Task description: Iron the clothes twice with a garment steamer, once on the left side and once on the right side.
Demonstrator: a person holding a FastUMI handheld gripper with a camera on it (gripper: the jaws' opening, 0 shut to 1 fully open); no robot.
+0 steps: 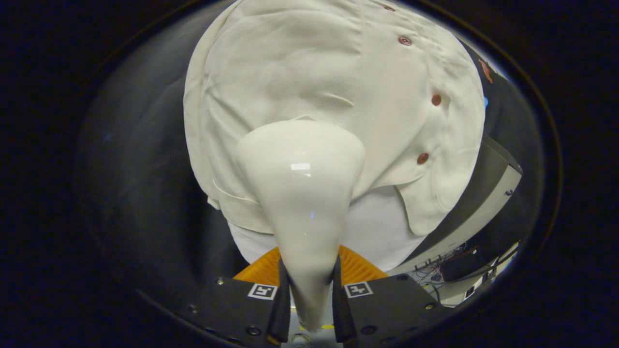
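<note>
Fingers (310,295) clamp the narrow handle of the garment steamer (302,193) from both sides — a grip that keeps its wide head aimed forward. Just beyond, that head sits against the cream shirt (290,72), left of the button placket (425,101) — probably the left-side pass.

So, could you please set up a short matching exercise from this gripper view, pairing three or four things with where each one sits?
Things:
1. steamer
2. shirt
3. buttons
4. gripper

Places:
A. in a row down the shirt, off to the steamer's side
B. hanging beyond the steamer's wide head
C. shut on the steamer's narrow handle
D. between the fingers, its head against the shirt

Pairs: 1-D, 2-B, 3-A, 4-C
</note>
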